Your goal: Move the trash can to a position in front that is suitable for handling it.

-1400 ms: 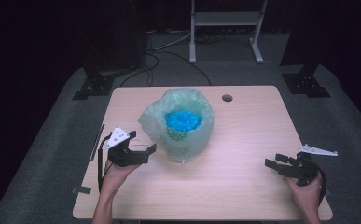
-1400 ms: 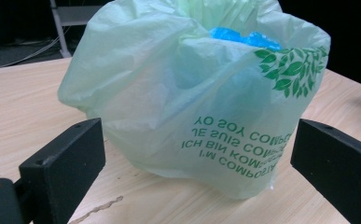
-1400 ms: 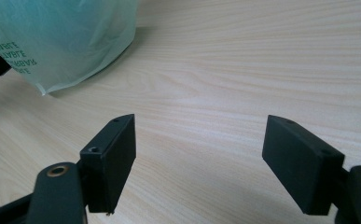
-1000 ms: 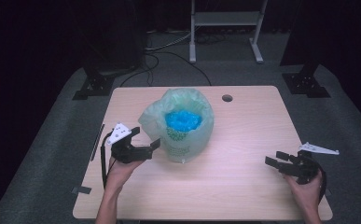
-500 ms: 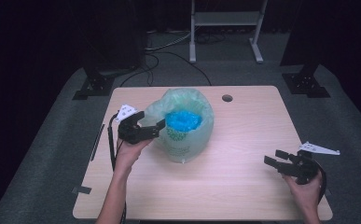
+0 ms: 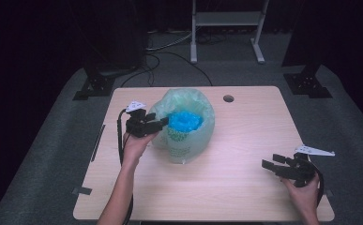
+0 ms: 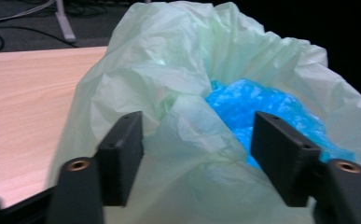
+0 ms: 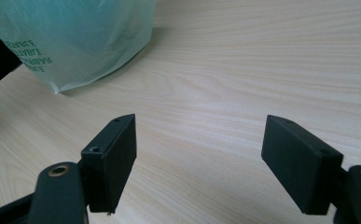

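High view: a pale green bag (image 6: 185,123) stands on the table (image 6: 245,197) left of centre, toward the far edge, its mouth open on a blue wad (image 6: 185,121) inside. The left gripper (image 6: 156,124) is at the bag's left rim; the right gripper (image 6: 269,165) sits near the right near corner, well apart from the bag.

Left gripper view: the jaws stand wide apart, straddling a fold of the rim, with the blue wad just past them. They hold nothing yet. If they close here, they may pinch only a thin crease, and the slick film could slip out or tear; closing deeper might catch the blue wad too.

Right gripper view: the jaws are wide open over bare wood, empty, the bag's printed lower corner far left. With nothing steadying the bag, a one-sided pull on the rim could tip or drag it.
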`<state>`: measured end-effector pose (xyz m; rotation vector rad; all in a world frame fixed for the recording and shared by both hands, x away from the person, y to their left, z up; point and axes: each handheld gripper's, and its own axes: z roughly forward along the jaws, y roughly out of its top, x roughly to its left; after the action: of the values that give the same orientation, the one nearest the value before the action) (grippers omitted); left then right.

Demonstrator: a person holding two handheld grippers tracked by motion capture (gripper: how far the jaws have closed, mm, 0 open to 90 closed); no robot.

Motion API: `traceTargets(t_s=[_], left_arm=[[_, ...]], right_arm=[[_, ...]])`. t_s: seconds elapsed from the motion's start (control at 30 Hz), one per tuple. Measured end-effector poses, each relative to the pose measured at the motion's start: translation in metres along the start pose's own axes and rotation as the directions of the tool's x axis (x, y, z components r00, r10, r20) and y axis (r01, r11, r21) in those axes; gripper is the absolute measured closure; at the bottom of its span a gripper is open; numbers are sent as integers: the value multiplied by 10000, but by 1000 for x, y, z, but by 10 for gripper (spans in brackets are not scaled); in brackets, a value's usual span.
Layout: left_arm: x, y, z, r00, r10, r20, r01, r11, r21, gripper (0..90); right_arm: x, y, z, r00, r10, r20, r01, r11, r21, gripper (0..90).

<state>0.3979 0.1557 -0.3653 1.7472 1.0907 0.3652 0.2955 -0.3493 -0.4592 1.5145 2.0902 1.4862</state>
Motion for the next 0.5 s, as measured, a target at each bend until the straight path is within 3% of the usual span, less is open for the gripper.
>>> traceTargets(t_s=[0.27, 0.5], left_arm=[[-1, -1, -8, 9989, 334, 314, -345, 9989, 324, 413], [2, -10, -25, 9983, 399, 431, -418, 9982, 439, 371]], right_arm=[[1, -2, -1, 10000, 4, 72, -4, 10000, 36, 258], [3, -5, -2, 9998, 24, 176, -26, 10000, 92, 277]])
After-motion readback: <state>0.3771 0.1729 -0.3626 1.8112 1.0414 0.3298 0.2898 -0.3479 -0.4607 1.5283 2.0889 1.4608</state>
